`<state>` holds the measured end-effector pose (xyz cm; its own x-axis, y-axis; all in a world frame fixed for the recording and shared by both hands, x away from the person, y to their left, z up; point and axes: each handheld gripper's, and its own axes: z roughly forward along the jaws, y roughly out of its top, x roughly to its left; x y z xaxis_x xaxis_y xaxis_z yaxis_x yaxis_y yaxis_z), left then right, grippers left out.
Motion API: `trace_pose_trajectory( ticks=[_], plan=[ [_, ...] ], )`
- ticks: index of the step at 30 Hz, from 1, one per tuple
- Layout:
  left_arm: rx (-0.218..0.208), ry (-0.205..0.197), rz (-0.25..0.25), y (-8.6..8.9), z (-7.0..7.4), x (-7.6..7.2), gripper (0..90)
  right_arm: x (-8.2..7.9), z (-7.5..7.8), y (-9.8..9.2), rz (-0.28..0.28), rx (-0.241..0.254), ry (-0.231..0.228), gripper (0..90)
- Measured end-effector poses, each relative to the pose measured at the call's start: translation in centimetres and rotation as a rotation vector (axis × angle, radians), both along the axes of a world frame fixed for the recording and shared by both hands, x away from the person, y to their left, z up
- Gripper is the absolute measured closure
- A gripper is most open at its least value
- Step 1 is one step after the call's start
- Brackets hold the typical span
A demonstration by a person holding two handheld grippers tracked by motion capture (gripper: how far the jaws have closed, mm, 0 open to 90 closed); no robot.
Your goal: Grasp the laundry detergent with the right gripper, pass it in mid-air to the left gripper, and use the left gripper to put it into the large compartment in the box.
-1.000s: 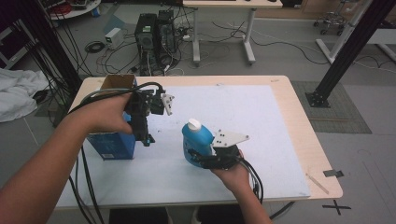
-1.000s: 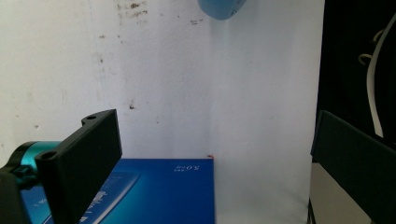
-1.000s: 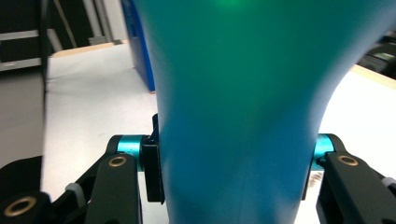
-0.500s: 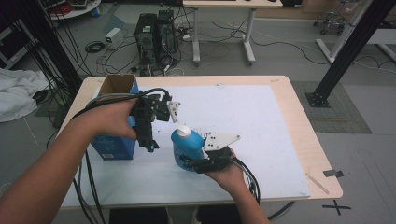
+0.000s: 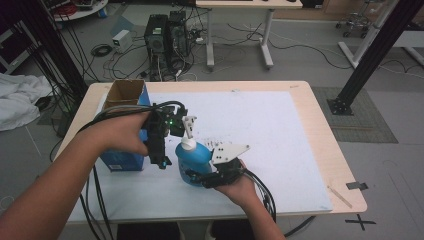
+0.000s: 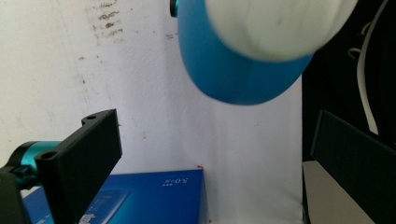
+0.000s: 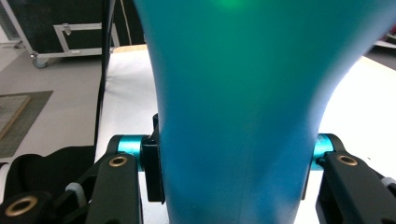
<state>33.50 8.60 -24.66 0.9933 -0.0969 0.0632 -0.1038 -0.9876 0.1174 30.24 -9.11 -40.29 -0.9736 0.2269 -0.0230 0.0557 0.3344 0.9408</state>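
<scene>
Low centre of the high view: right gripper (image 5: 196, 175) clamps the blue bottle (image 5: 194, 158) at its body; in the right gripper view the bottle (image 7: 243, 107) sits squeezed between both jaws. Bottle stands upright on the white mat (image 5: 280, 130), white cap (image 5: 188, 143) on top.

Just above it, left of centre: left gripper (image 5: 161, 162) points down beside the cap, jaws spread and empty. In the left gripper view the cap (image 6: 275, 25) lies at the upper right, off the gap between the jaws.

Left: blue box (image 5: 122, 157), open at the top.

We judge the cap is next. We would keep the right grip firm, centre the 2 jaws over the cap, then close squarely.
</scene>
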Motion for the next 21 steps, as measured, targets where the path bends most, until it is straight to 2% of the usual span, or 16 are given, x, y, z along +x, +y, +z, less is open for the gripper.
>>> trace_pose_trajectory(
  ticks=[12, 21],
  plan=[
    [0.015, 0.004, -0.029, -0.8, -0.3, -1.0, 1.7, 0.1, -0.1, 1.2, 0.063, 0.006, 0.005, 45.9],
    [0.027, 0.002, -0.038, -1.6, -0.7, -1.4, 1.7, 0.0, -0.1, 1.9, 0.081, 0.006, 0.005, 45.9]
  ],
)
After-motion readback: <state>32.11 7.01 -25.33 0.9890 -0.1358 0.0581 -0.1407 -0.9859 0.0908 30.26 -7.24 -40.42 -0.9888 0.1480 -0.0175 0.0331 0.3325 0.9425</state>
